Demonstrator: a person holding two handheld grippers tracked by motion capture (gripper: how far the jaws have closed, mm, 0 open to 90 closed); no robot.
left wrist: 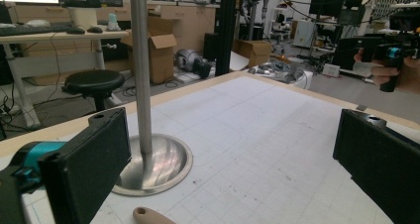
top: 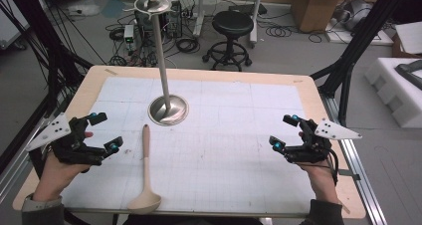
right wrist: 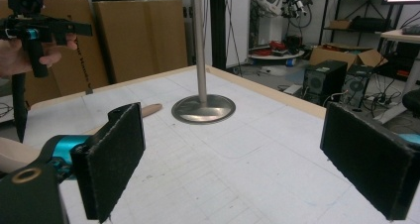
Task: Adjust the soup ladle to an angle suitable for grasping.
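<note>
Both grippers are shown held above the near half of the table (top: 308,93), one at each side, with nothing between the jaws of either. The left gripper (top: 106,132) is seen with its jaws spread wide, the two black pads standing well apart in the left gripper view; the right gripper (top: 284,131) is likewise spread, and bare gridded mat is visible between its pads in the right gripper view. The wooden ladle (top: 145,171) is laid flat on the mat just beside the left gripper, its bowl at the near edge of the table and its handle pointed away toward the stand (top: 168,109). That stand, a round metal base with an upright pole topped by pronged hooks, is set at the middle of the far half, near the handle tip but apart from it; the arrangement is judged to suit hanging the ladle by the hole in its handle, whose end is seen at the bottom of the left gripper view (left wrist: 151,216). No obstacle is seen between ladle and stand. Beyond the table, a black stool (top: 231,33), cables and cardboard boxes (top: 318,6) are visible on the floor.
</note>
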